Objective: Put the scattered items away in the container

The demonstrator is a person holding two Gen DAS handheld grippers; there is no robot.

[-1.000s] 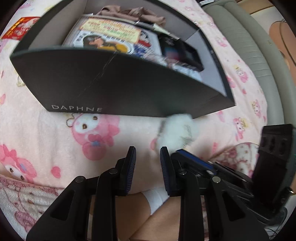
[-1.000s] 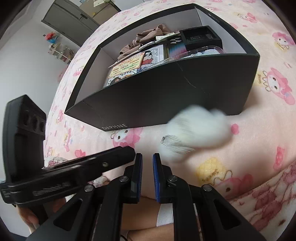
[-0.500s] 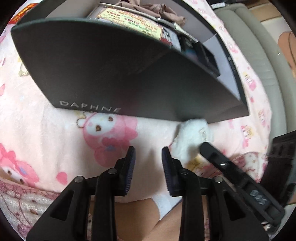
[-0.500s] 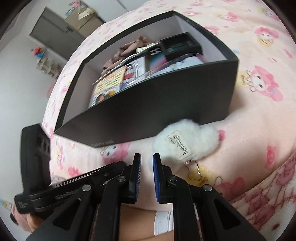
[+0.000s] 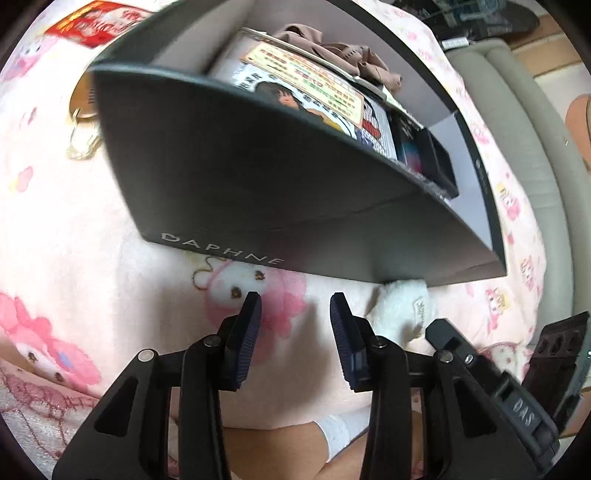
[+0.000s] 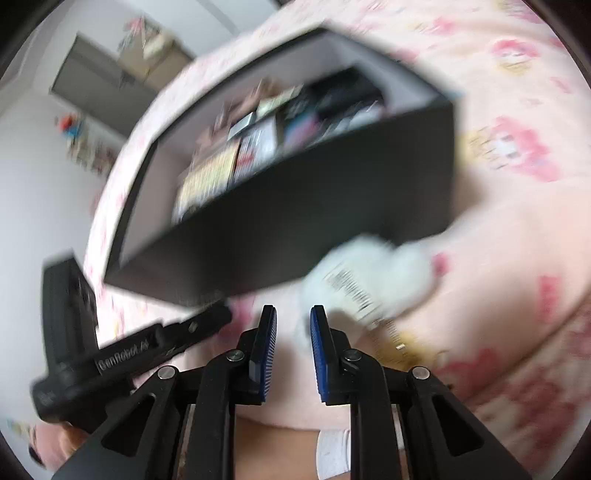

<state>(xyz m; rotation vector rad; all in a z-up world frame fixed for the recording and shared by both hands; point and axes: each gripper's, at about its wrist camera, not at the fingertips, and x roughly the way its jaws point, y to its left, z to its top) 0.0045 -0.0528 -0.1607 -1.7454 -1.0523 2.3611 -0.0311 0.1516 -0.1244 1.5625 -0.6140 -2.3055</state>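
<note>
A black box (image 5: pixel 280 177) marked DAPHNE sits on the pink blanket, holding a comic book (image 5: pixel 317 96), brown cloth (image 5: pixel 332 44) and dark small boxes. A white fluffy keychain (image 5: pixel 402 310) lies on the blanket against the box's near right corner. My left gripper (image 5: pixel 295 306) is open over the blanket in front of the box, nothing between its fingers. In the blurred right wrist view the box (image 6: pixel 295 221) and the fluffy keychain (image 6: pixel 369 280) show again. My right gripper (image 6: pixel 293 317) hovers just left of the keychain; its jaws are opening, with nothing between the pads.
A red packet (image 5: pixel 96 22) and a gold key ring (image 5: pixel 83 122) lie on the blanket left of the box. A grey padded edge (image 5: pixel 517 122) runs along the right. A person's leg with a white band (image 5: pixel 340 432) lies under the grippers. A cabinet (image 6: pixel 110 85) stands far off.
The fluffy keychain, blurred in motion a second ago, now rests by the box's corner. My left jaws have widened. My right jaws have parted slightly and that view has rolled.
</note>
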